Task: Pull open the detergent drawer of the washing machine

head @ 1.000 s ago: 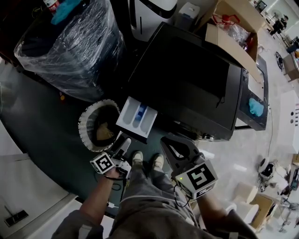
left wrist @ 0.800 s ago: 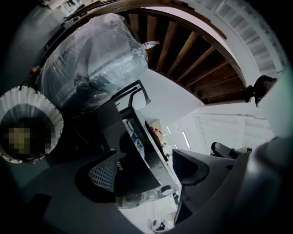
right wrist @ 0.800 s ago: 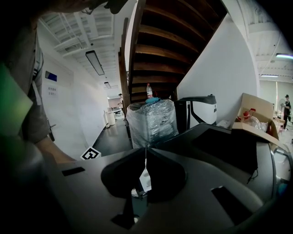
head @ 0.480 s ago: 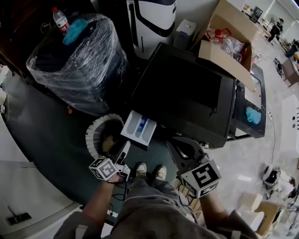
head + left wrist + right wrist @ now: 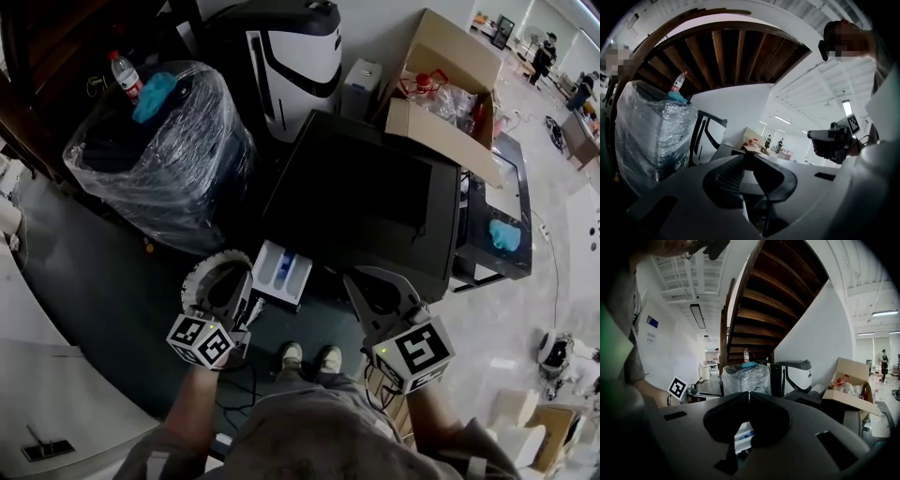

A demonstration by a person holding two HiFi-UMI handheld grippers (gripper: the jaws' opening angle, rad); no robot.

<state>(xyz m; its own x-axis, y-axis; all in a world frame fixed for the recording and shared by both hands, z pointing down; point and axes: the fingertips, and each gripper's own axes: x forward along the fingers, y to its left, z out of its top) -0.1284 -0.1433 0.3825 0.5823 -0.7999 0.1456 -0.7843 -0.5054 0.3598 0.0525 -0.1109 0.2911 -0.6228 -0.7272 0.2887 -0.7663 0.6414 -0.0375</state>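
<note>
The black washing machine stands in front of me, seen from above. Its white detergent drawer sticks out of the front left corner, pulled open, with blue inside. My left gripper hangs left of the drawer and apart from it, over a round basket. Its jaws are closing; the tips meet with nothing between them. My right gripper hovers before the machine's front, right of the drawer, shut and empty. The drawer shows below its jaws.
A round slatted basket sits on the floor left of the drawer. A plastic-wrapped bundle carries a bottle. Behind stand a white-and-black machine and an open cardboard box. My shoes are below.
Both grippers have risen and drawn back from the drawer. The left one rolled and its jaws came together. The drawer stays pulled out.
</note>
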